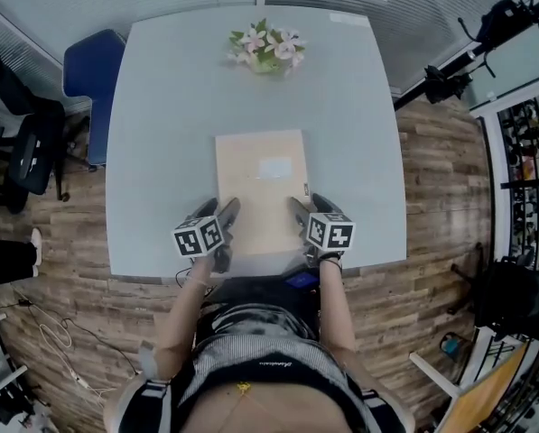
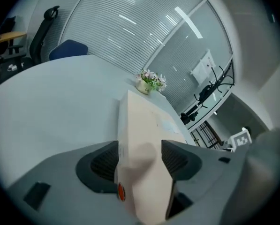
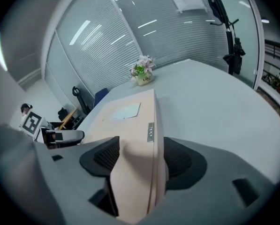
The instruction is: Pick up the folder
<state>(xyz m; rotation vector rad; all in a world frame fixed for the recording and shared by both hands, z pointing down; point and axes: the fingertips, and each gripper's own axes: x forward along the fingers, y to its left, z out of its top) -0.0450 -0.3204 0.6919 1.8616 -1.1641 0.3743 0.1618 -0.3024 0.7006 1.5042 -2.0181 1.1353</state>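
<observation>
A beige folder (image 1: pixel 260 183) lies flat on the pale grey table (image 1: pixel 161 115), its near end close to the front edge. My left gripper (image 1: pixel 217 211) straddles the folder's near left corner and my right gripper (image 1: pixel 310 207) straddles the near right corner. In the left gripper view the folder (image 2: pixel 147 125) runs up between the wide-set jaws of the left gripper (image 2: pixel 140 156). The right gripper view shows the same for the folder (image 3: pixel 130 121) and the right gripper (image 3: pixel 140 156). Both grippers are open, and the ribbed pads sit close to the folder's faces without squeezing it.
A small pot of pink and white flowers (image 1: pixel 267 48) stands at the table's far edge. A blue chair (image 1: pixel 88 66) and a black office chair (image 1: pixel 21 142) are on the left. A black stand with gear (image 1: pixel 450 79) is on the right. The floor is wooden.
</observation>
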